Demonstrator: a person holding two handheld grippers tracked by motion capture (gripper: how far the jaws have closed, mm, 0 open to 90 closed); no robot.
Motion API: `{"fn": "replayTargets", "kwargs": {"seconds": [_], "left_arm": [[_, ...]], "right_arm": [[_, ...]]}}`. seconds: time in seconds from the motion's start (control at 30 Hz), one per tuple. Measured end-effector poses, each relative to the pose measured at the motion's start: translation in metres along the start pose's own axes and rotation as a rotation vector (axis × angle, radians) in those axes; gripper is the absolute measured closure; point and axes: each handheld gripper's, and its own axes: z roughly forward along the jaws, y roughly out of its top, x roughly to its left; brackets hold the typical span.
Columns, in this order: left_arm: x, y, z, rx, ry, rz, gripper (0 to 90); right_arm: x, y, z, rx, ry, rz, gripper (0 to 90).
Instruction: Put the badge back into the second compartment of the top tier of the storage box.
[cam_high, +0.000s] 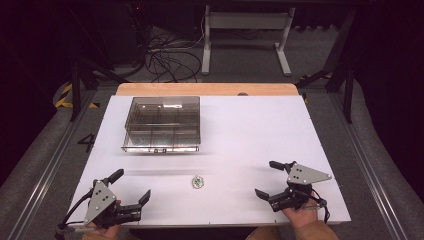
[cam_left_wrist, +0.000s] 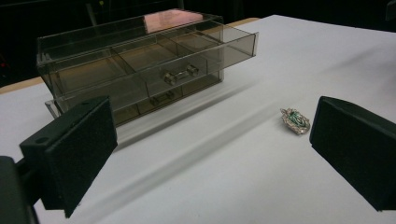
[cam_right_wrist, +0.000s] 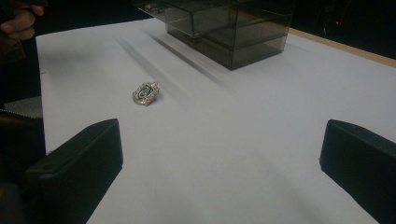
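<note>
A small silver brooch with a green stone (cam_high: 198, 182) lies on the white table top (cam_high: 240, 130), near the front and between the two grippers. In the left gripper view the brooch (cam_left_wrist: 295, 121) sits ahead, close to the right jaw; in the right gripper view the brooch (cam_right_wrist: 146, 93) lies ahead to the left. A smoky clear plastic drawer box (cam_high: 162, 124) stands at the back left, its upper drawer (cam_left_wrist: 187, 56) pulled partly out. My left gripper (cam_high: 131, 186) rests open at the front left with nothing between its jaws. My right gripper (cam_high: 267, 178) is open at the front right, also holding nothing.
The table's wooden far edge (cam_high: 207, 89) shows behind the white top. Beyond it are a grey metal stand (cam_high: 245, 35), loose cables (cam_high: 167, 60) on the floor and dark tripod legs at both sides. A hand (cam_right_wrist: 16, 25) shows at the upper left of the right gripper view.
</note>
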Motion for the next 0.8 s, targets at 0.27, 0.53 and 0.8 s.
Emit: {"fn": "replayTargets", "kwargs": {"seconds": [0.27, 0.53, 0.8], "left_arm": [[0.0001, 0.0002, -0.0012, 0.002, 0.007, -0.002, 1.7], [-0.0004, 0.0002, -0.0019, 0.003, 0.010, 0.005, 1.9], [-0.0007, 0.0002, -0.0019, 0.009, 0.008, 0.004, 1.9]], "right_arm": [[0.0011, 0.0006, 0.0004, 0.011, -0.008, -0.007, 1.4], [0.0021, 0.0014, 0.0003, 0.018, -0.015, 0.001, 4.2], [0.0013, 0.0027, 0.0001, 0.021, -0.021, 0.011, 5.5]]}}
